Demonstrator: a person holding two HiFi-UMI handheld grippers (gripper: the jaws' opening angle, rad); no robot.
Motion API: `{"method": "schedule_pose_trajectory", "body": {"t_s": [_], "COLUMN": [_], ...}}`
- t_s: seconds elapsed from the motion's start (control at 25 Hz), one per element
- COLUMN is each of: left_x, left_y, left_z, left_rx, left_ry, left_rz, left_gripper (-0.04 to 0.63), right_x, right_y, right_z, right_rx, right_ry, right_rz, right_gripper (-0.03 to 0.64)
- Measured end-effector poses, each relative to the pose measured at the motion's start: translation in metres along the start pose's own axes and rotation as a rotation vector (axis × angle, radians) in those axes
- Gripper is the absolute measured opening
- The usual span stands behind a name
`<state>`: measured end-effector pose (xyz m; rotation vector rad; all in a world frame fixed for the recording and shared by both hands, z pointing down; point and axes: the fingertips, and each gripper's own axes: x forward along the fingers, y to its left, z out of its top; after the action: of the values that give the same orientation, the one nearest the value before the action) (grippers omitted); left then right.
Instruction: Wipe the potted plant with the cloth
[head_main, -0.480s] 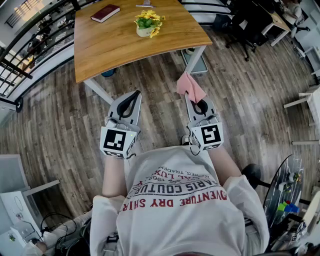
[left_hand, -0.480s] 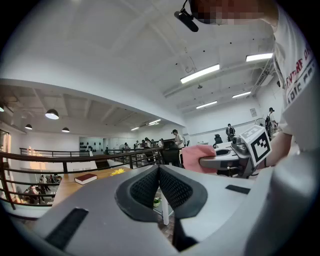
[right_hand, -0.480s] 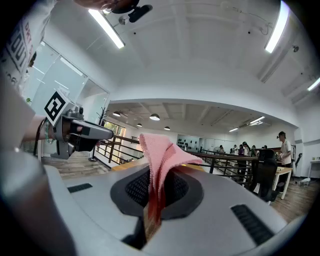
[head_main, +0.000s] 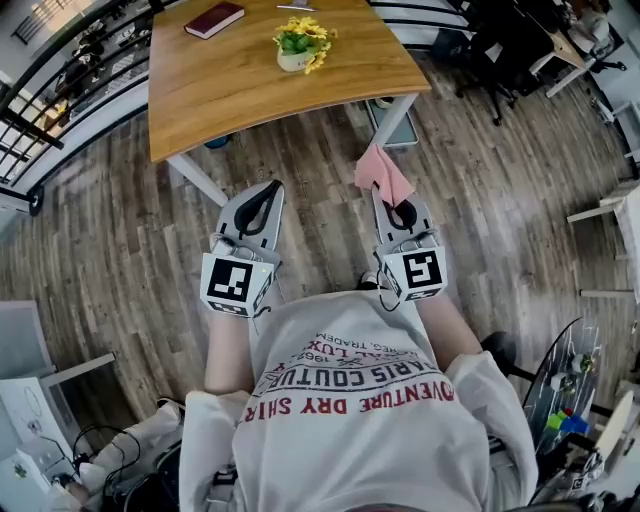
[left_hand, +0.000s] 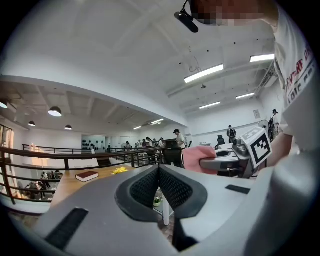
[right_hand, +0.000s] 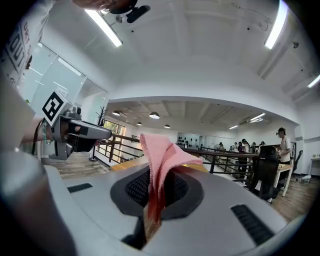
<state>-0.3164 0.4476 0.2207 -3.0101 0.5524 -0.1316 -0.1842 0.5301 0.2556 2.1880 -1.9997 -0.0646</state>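
The right gripper was closed on the pink cloth, which stuck out in front, ready for wiping. The left gripper was closed and empty. The potted plant stood on the table, well apart from both.

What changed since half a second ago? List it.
Almost nothing. The table, potted plant and book sit slightly higher in the head view, probably a camera shift. Nothing taken or released: right tongs stay shut on the pink cloth, left tongs stay shut, empty.
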Motion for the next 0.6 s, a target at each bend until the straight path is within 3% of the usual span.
{"method": "schedule_pose_trajectory", "body": {"t_s": [0.36, 0.6], "left_x": [0.028, 0.083], "left_y": [0.014, 0.045], "left_z": [-0.019, -0.034], "left_rx": [-0.030, -0.036], "left_ry": [0.040, 0.067], "left_rz": [0.048, 0.137], "left_gripper": [0.015, 0.015], "right_x": [0.033, 0.100], "right_y": [-0.034, -0.079], "right_z": [-0.021, -0.038], "right_rx": [0.003, 0.005], "right_ry": [0.052, 0.045], "right_rz": [0.018, 0.086], "right_gripper": [0.034, 0.034]}}
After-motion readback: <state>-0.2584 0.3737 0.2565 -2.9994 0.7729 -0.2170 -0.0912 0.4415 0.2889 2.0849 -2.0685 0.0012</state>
